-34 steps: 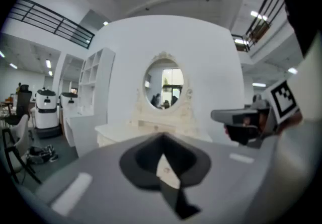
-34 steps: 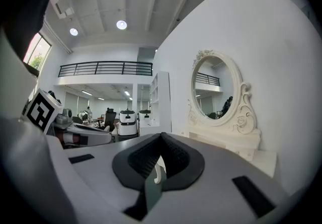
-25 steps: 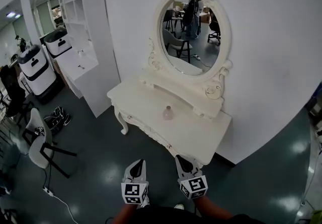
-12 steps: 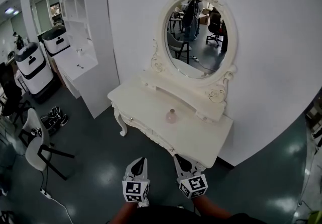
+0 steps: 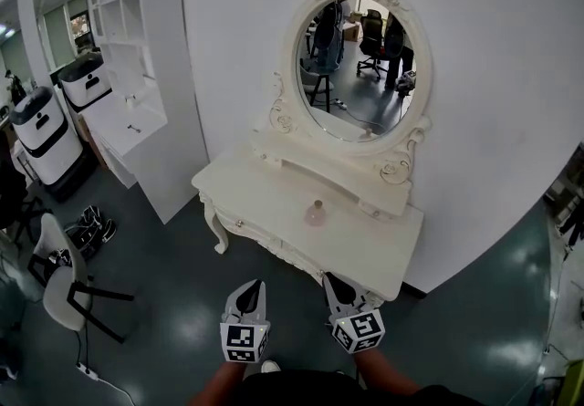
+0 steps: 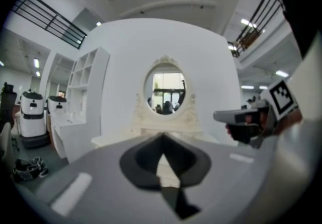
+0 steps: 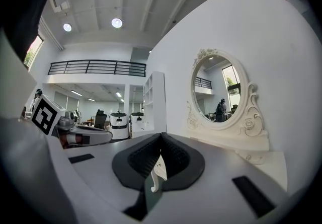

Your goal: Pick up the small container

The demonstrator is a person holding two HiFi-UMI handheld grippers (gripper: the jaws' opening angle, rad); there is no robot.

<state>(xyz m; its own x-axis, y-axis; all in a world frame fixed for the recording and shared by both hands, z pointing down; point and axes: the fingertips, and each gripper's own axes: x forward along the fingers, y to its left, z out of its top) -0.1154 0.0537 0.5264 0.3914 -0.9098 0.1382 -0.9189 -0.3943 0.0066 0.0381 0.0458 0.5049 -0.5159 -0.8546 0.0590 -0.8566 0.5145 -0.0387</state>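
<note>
Head view shows the left gripper (image 5: 249, 293) and the right gripper (image 5: 336, 284) side by side over the dark floor (image 5: 182, 304), just off the front edge of the white worktop (image 5: 274, 203). Each cube bears a black-and-white square marker (image 5: 241, 342). Both pairs of fingers are pressed together with nothing between them. The small container (image 5: 316, 212), a pale pink bottle, stands upright near the worktop's middle, just before the ledge under the oval mirror (image 5: 356, 67), and well apart from both grippers. Only open floor lies between them. Left of the worktop stand a white shelf unit (image 5: 137, 57), two white machines with dark tops (image 5: 41, 126), a chair (image 5: 55, 258) and shoes (image 5: 91, 229).
</note>
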